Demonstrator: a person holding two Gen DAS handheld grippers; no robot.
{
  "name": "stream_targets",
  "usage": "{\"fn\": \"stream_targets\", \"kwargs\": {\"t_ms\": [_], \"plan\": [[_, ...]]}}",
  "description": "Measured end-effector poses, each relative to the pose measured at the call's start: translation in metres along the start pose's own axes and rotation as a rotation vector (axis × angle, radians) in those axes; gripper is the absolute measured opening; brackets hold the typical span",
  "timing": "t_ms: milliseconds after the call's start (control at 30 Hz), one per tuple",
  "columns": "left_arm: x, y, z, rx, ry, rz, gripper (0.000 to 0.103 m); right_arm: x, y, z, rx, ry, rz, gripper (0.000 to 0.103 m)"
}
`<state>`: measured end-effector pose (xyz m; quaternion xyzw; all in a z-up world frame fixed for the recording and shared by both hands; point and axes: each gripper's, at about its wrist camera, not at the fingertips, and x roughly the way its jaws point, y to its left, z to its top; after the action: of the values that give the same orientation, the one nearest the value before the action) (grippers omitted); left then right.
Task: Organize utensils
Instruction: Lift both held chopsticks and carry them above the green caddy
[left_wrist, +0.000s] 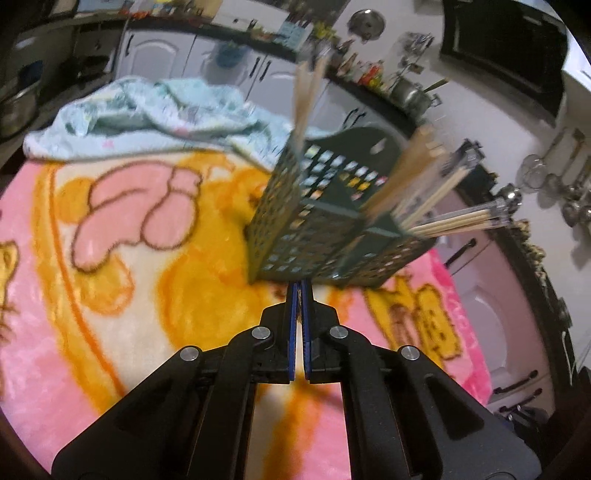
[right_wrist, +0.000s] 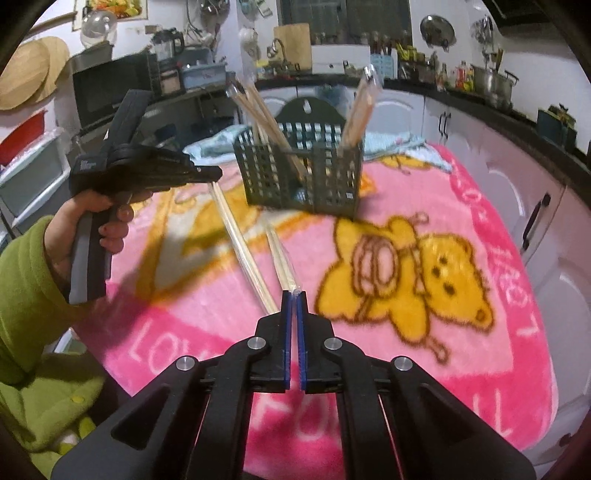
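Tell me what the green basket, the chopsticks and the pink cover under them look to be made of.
Green basket: apparently moulded plastic, matt dark green, judging by its even grid of square holes and thin rigid walls.
Chopsticks: probably bamboo or pale wood, unvarnished, slim and straight; a glossy clear sleeve, likely plastic film, wraps the pairs.
Pink cover: plush fleece blanket by its fuzzy nap and soft printed bear.

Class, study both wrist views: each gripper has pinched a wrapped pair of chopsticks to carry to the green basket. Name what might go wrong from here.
1. The right gripper and the left gripper each pinch their chopsticks at one end only; the long pairs may swing or slip out.
2. The green basket stands on a soft blanket with chopsticks leaning outward; a knock might tip it.
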<state>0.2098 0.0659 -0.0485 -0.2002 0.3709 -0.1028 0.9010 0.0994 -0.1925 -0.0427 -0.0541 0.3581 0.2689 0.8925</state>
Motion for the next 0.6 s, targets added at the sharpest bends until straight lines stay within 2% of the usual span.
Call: {"fn": "stream_targets", "kwargs": {"t_ms": [367, 600], "plan": [[-0.052, -0.045, 0.018, 0.075, -0.099, -0.113, 0.0, -0.032, 0.02, 0.044, -0.065, -0.13, 0.001, 0.002], [-0.072, -0.06, 0.03, 0.099, -0.137, -0.149, 0.0, -0.044, 0.027, 0.069, -0.082, -0.174, 0.015, 0.002]]}}
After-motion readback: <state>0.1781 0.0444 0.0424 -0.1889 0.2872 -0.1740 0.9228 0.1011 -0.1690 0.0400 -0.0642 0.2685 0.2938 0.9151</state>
